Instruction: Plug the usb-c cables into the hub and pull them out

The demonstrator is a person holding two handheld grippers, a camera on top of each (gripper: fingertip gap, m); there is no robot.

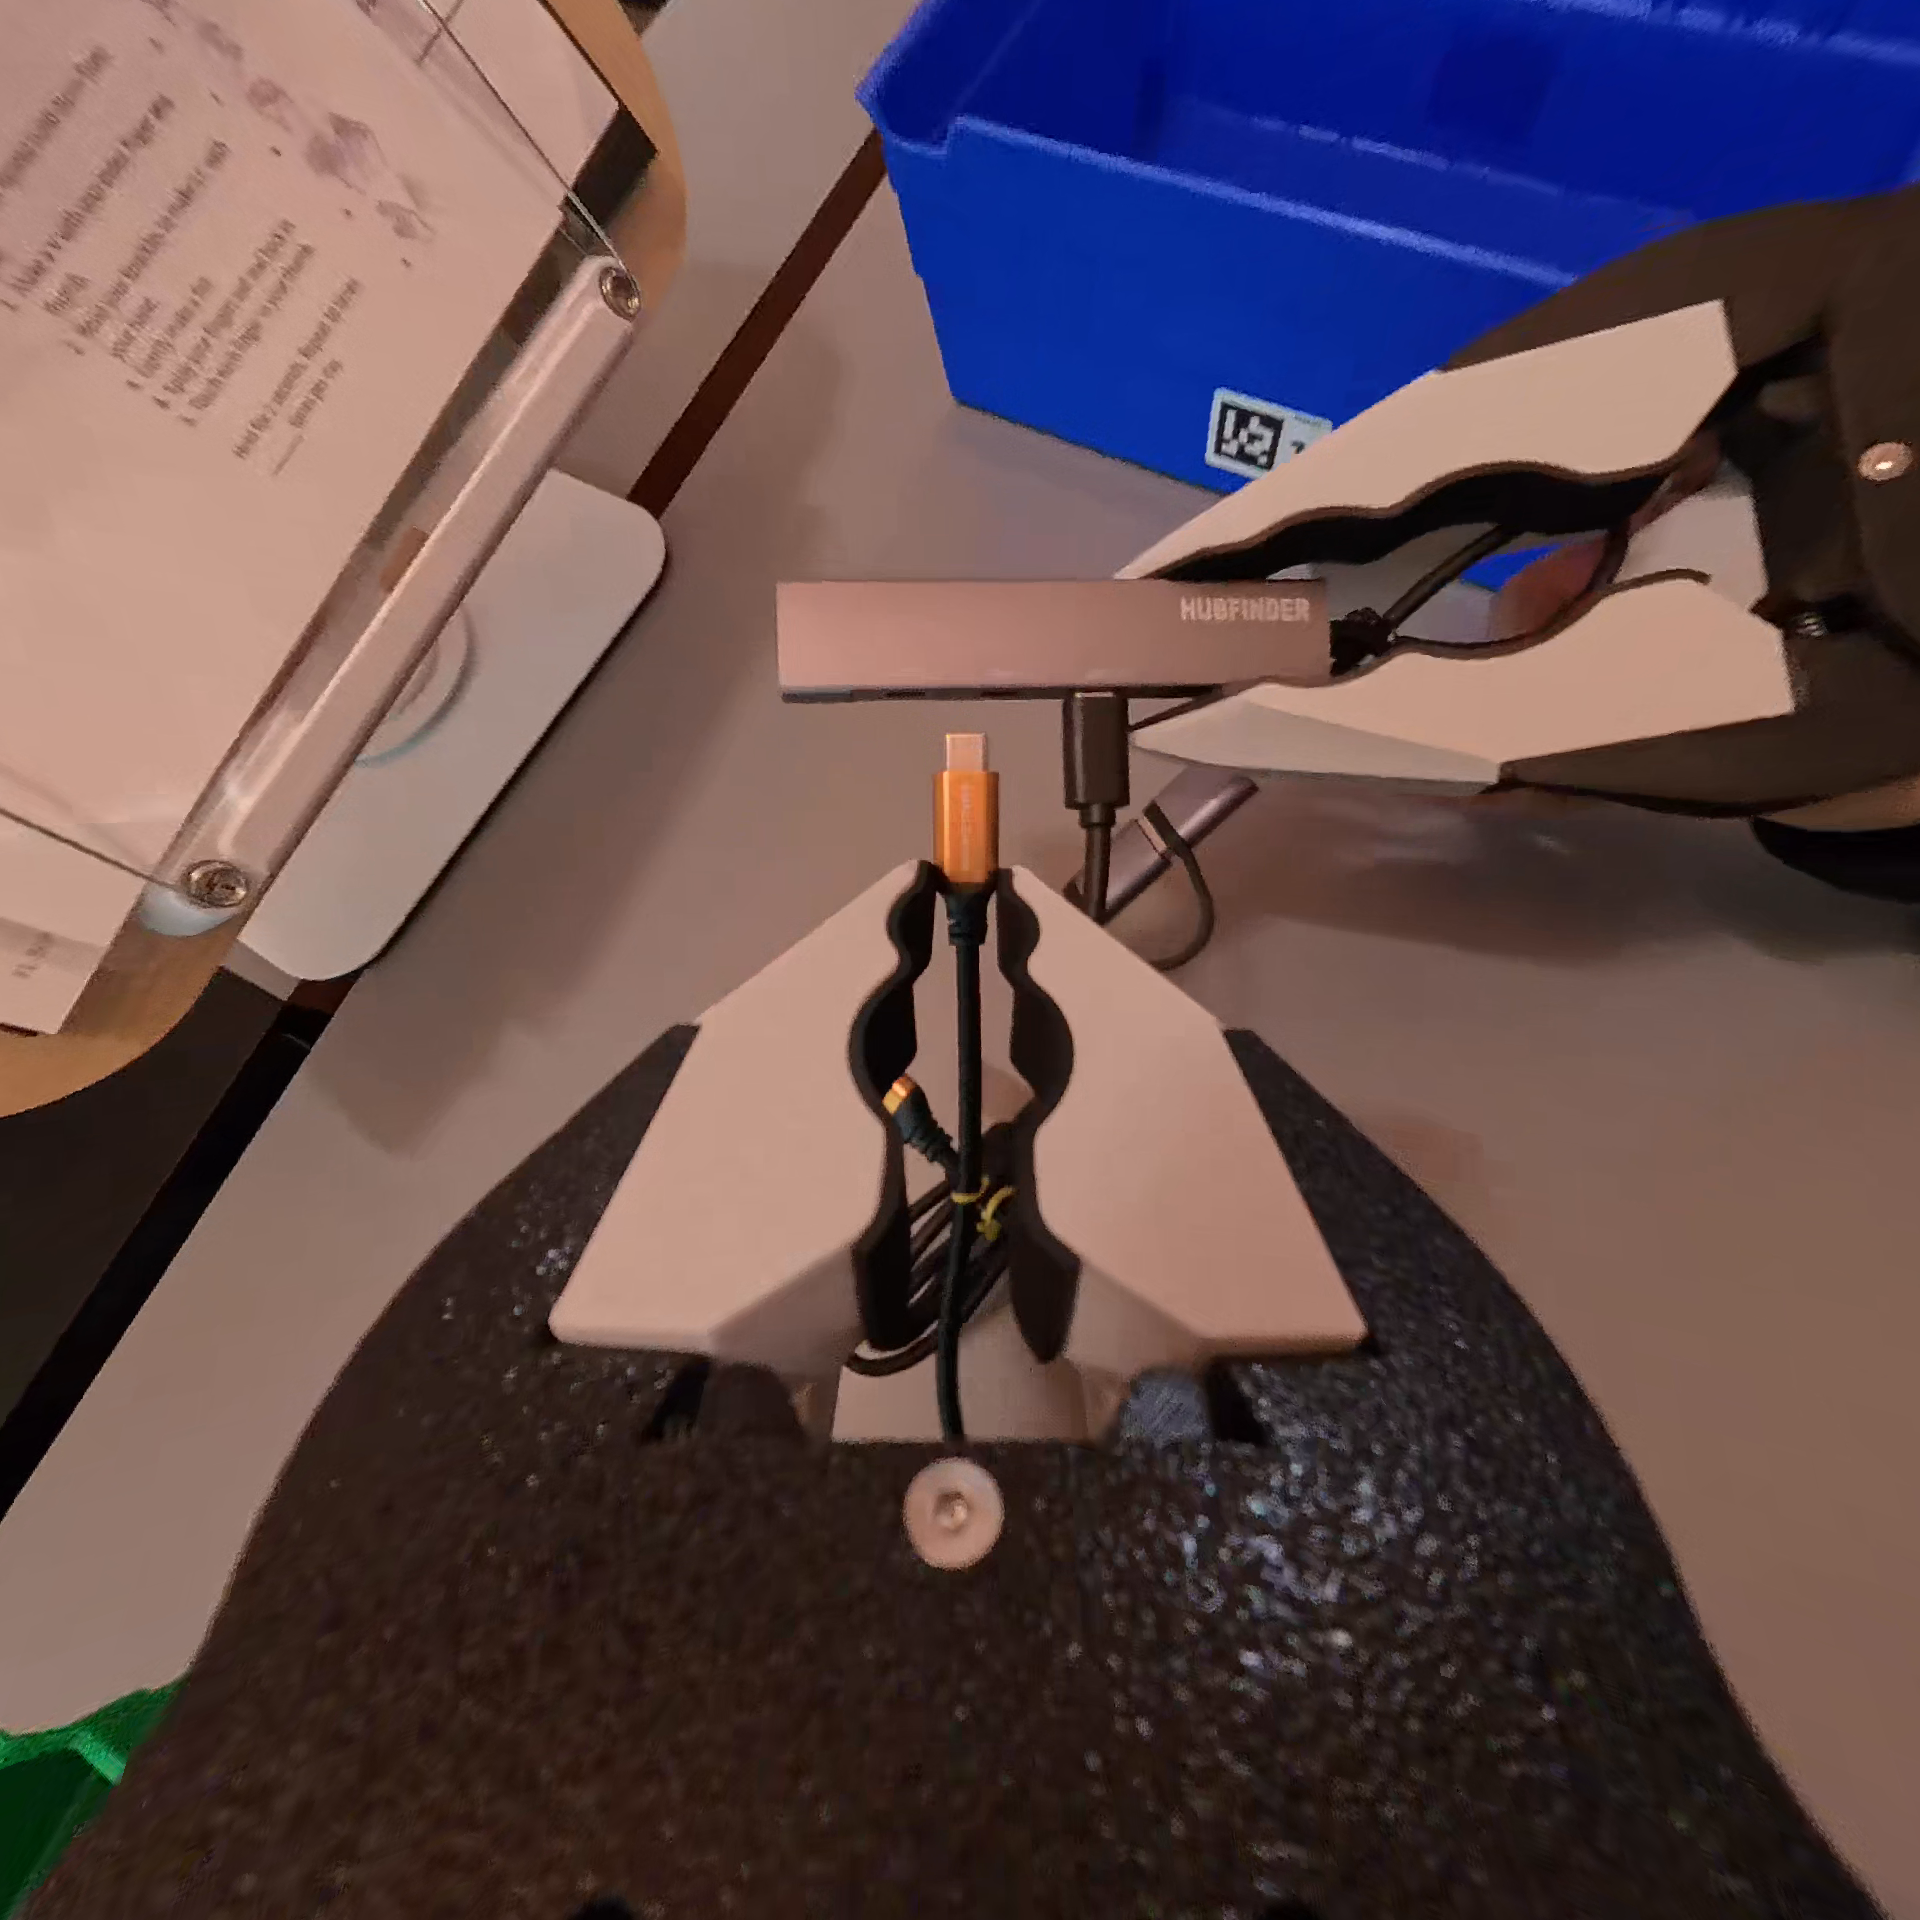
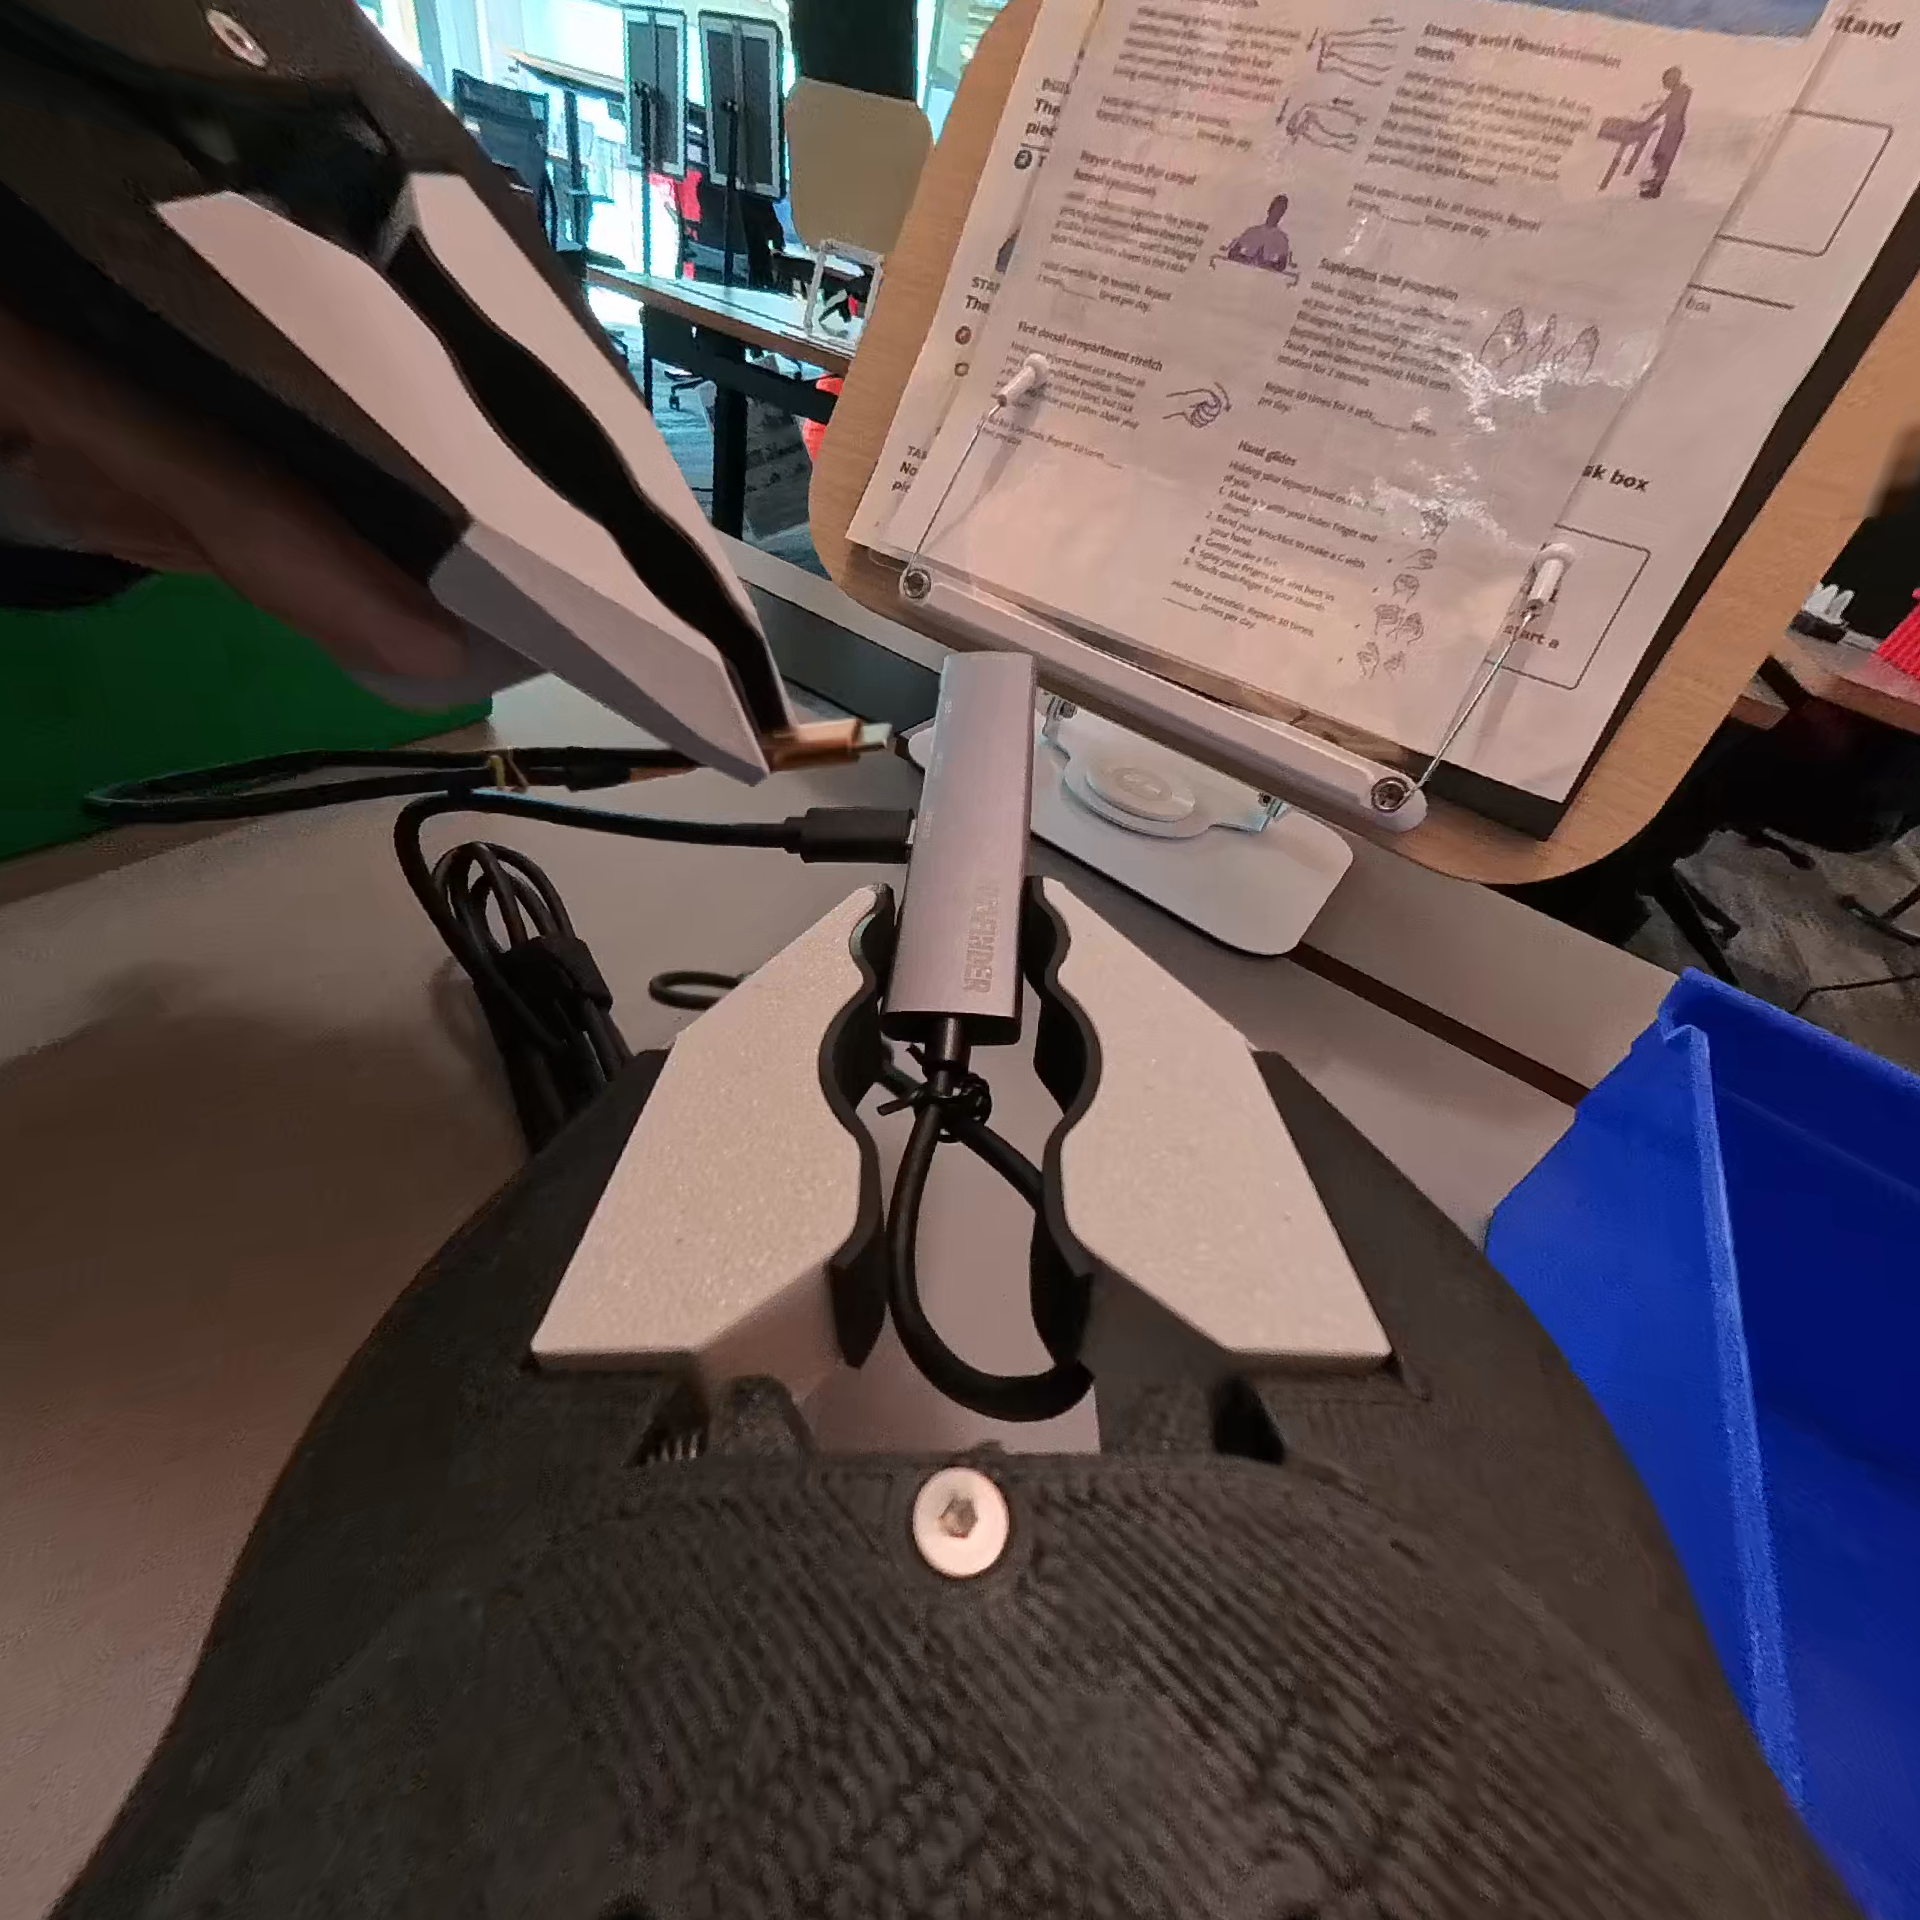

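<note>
My left gripper [image 1: 964, 883] is shut on the orange usb-c cable [image 1: 966, 805], its metal tip just short of the hub's side ports, not touching. The grey hub [image 1: 1039, 636] is held above the table by my right gripper [image 2: 956, 914], which is shut on the hub's cable end [image 2: 961, 935]. A black usb-c cable [image 1: 1093, 758] is plugged into the hub to the right of the orange plug; it shows in the right wrist view [image 2: 847, 834] too. The right gripper [image 1: 1226, 634] also shows in the left wrist view, the left gripper [image 2: 774, 753] in the right wrist view.
A blue bin [image 1: 1299, 239] stands behind the hub, also at the right edge [image 2: 1766, 1299]. A document stand with printed sheets [image 2: 1351, 364] rises at the far left of the table [image 1: 1455, 1091]. Coiled black cable [image 2: 530, 987] lies on the table. Something green [image 2: 156, 707] sits at left. Spacing between my two grippers at the tips: around 5 cm.
</note>
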